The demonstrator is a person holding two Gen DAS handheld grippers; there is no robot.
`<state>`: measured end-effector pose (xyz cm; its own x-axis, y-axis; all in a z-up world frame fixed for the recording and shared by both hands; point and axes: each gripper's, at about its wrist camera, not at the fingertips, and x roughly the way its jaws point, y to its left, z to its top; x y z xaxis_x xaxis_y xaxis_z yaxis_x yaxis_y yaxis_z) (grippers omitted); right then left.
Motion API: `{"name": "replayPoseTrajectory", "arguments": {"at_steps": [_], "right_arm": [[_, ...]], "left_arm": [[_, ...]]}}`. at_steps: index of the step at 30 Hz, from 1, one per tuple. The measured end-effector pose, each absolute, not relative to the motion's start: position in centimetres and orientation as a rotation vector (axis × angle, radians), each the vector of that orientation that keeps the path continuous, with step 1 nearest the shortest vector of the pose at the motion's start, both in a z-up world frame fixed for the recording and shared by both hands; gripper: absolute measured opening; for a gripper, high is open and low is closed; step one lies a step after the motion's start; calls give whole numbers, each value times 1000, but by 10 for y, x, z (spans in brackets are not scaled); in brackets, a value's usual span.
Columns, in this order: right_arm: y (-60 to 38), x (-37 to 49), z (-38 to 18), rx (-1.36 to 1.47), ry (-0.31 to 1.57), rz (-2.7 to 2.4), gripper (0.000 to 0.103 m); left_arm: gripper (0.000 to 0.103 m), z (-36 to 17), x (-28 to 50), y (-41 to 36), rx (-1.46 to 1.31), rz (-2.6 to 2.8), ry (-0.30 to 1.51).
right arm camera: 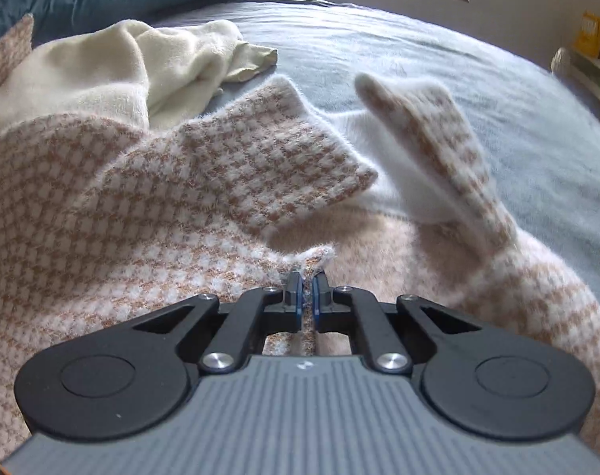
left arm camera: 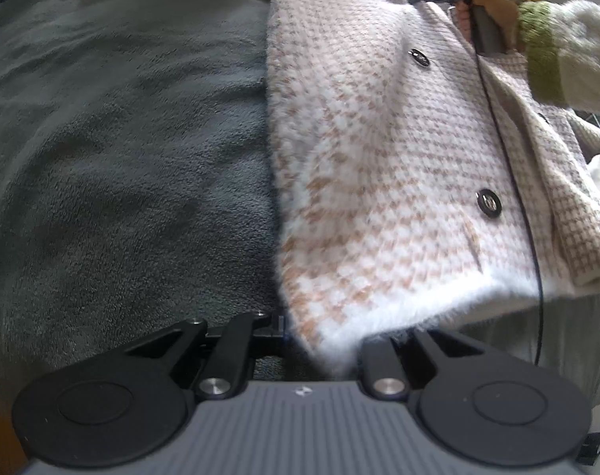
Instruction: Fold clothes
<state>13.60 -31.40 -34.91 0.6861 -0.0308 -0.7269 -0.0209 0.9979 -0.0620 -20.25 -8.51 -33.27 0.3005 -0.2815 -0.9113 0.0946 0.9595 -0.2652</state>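
My right gripper (right arm camera: 307,291) pinches the houndstooth cardigan (right arm camera: 101,213); left gripper (left arm camera: 319,328) clamps its hem; no readable writing.

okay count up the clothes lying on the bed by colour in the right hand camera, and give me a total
Pink-and-white checked jacket: 1
Cream garment: 1, a crumpled heap that may be more than one piece
Total: 2

Both lie on the grey bed cover. The right gripper is shut on the jacket's edge.
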Motion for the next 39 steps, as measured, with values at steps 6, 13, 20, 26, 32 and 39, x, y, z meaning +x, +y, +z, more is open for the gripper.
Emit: {"name": "replayPoseTrajectory", "arguments": {"at_steps": [6,13,20,26,32,39], "right_arm": [[-304,148,-357,-174,839,-2,11],[-349,81,-286,-88,848,-16,24],[-382,-53,-260,239,1133,190,30],[-385,-151,-306,444,1369,146,31],[-387,-196,-352,581,1523,126,38],[-372,-198,-352,491,1506,214,7]], "left_arm": [[23,-325,-208,-78,-151,-297,1227],[46,-309,-202,-53,-118,-341,1194],[48,-305,-192,-41,-257,-362,1260],[49,-339,-185,-3,-854,-260,1440],[54,-317,-201,-38,-477,-323,1443],[54,-296,-228,-46,-281,-297,1441]]}}
